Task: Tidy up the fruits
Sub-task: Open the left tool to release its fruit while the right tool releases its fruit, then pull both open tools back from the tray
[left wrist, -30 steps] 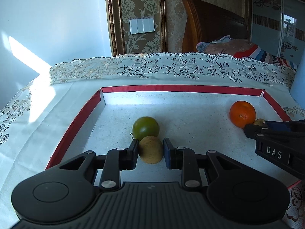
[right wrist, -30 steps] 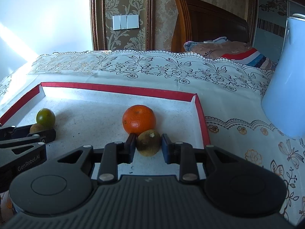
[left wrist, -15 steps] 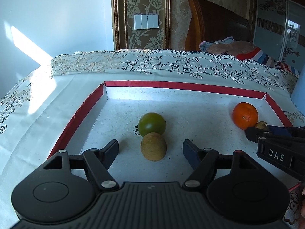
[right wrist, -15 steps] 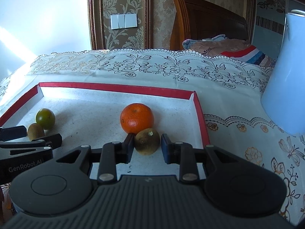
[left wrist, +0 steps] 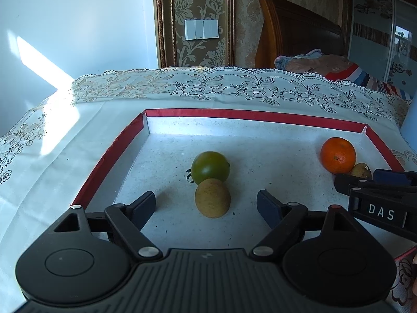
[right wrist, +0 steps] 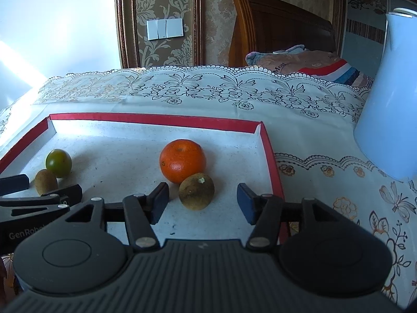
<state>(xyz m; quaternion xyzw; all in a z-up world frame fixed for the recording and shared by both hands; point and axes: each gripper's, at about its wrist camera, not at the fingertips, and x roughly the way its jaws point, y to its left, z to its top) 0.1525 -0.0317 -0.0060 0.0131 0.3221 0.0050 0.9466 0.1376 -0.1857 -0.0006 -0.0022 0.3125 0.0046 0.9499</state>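
A shallow white tray with a red rim [left wrist: 109, 154] [right wrist: 271, 156] lies on the tablecloth. In the left wrist view a tan kiwi [left wrist: 212, 197] rests on the tray floor against a green tomato [left wrist: 210, 168]. My left gripper [left wrist: 206, 204] is opening around the kiwi, pads well clear of it. In the right wrist view a brown kiwi [right wrist: 196, 191] sits against an orange [right wrist: 182, 164]. My right gripper [right wrist: 203, 203] is opening too, with a gap on both sides of that kiwi. Each gripper shows at the edge of the other's view.
A pale blue jug [right wrist: 388, 104] stands on the lace-patterned tablecloth [right wrist: 325, 172] right of the tray. Behind the table are a wooden headboard [left wrist: 292, 34], folded bedding and a wall switch panel [left wrist: 202, 29]. Sunlight falls on the cloth at the left.
Both grippers let go of their kiwis: the left one opened first and widened further, the right one opened only just now. Both kiwis stay where they were set down.
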